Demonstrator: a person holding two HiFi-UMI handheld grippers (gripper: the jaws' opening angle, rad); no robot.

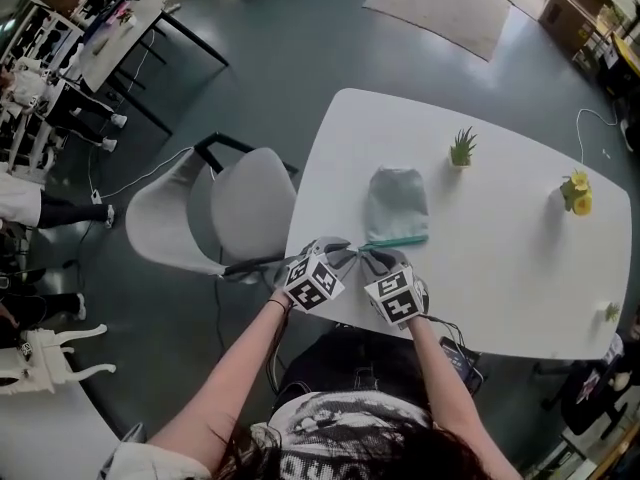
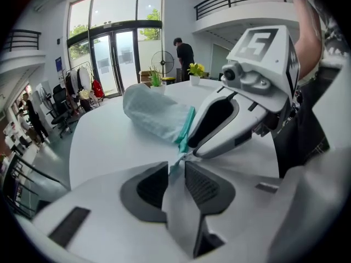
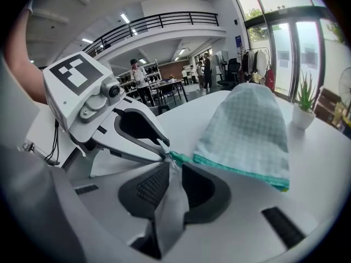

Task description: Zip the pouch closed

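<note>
The left gripper (image 2: 176,167) pinches the teal zipper end of the checked pouch (image 2: 153,116), which lies on the white worktop (image 2: 109,141). The right gripper (image 3: 173,167) pinches the same end just beside it.

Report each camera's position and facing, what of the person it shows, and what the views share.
Head view: on the person's head, looking steeply down at the table and pouch; shows both forearms, left gripper, right gripper.
Left gripper view: on the left gripper, facing along its fingers at the pouch's teal edge; shows the right gripper.
Right gripper view: on the right gripper, facing along its fingers at that edge; shows the left gripper.
Shared: all see the pouch; each gripper view sees the other gripper.
</note>
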